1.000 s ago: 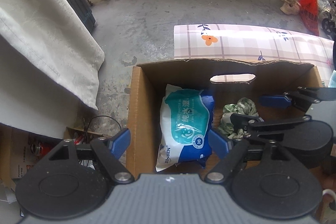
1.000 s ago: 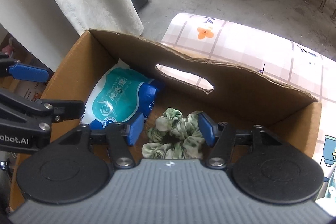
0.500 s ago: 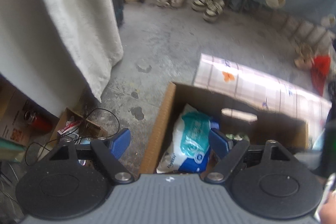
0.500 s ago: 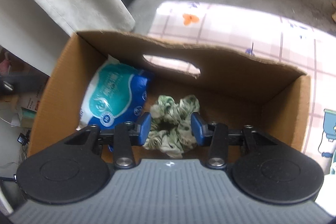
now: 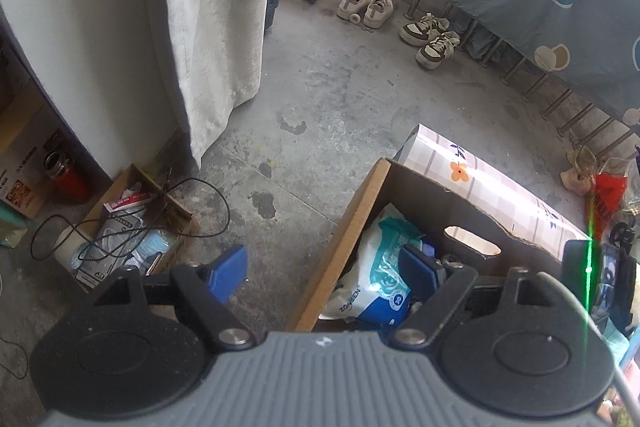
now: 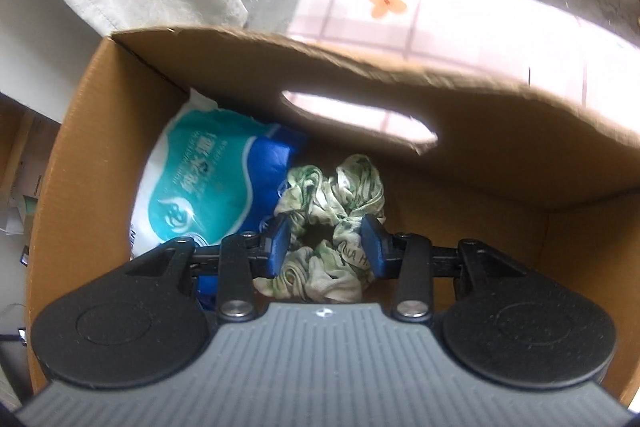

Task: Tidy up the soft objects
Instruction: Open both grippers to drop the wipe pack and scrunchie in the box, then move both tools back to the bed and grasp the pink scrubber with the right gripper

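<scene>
Narrowed and lowered since a second ago, the right claw now pinches the green scrunchie low-centre in the cardboard box, beside the wipes pack, while the left claw, wide open and empty, has swung away toward the floor.

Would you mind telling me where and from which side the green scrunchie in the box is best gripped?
Grip the scrunchie across its ruffled ring, from straight above, pads on opposite outer edges so the soft fabric bunches between them. It lies flat on the floor of the cardboard box, walled in and close beside the wipes pack, so a sideways approach looks blocked. The right gripper already straddles it.
</scene>
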